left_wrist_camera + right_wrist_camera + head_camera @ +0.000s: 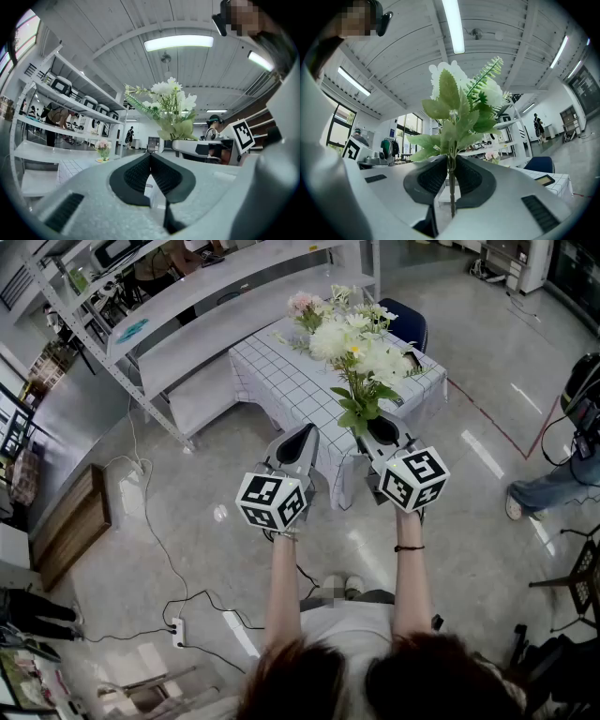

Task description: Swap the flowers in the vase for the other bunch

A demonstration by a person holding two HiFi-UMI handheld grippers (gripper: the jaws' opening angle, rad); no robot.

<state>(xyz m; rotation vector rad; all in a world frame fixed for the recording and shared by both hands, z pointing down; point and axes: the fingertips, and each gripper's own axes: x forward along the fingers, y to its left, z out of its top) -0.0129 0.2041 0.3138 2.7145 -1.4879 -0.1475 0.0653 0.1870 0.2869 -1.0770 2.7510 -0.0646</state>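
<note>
My right gripper [373,431] is shut on the stem [451,183] of a bunch of white flowers with green leaves [364,354], held upright in the air in front of the checkered table [281,381]. The bunch [459,110] rises straight out between the pads. The same white bunch [171,110] also shows in the left gripper view. My left gripper [301,437] hovers beside it, shut with nothing in it; its pads meet [150,157]. A small bunch of pink flowers in a vase [304,307] stands at the table's far side, and the vase with pink flowers [103,149] appears small and distant.
A blue chair [409,322] stands behind the table. White shelving [178,329] runs along the left. A cable and power strip [178,632] lie on the floor. A person's legs [553,486] are at the right. A dark flat object [546,178] lies on the table.
</note>
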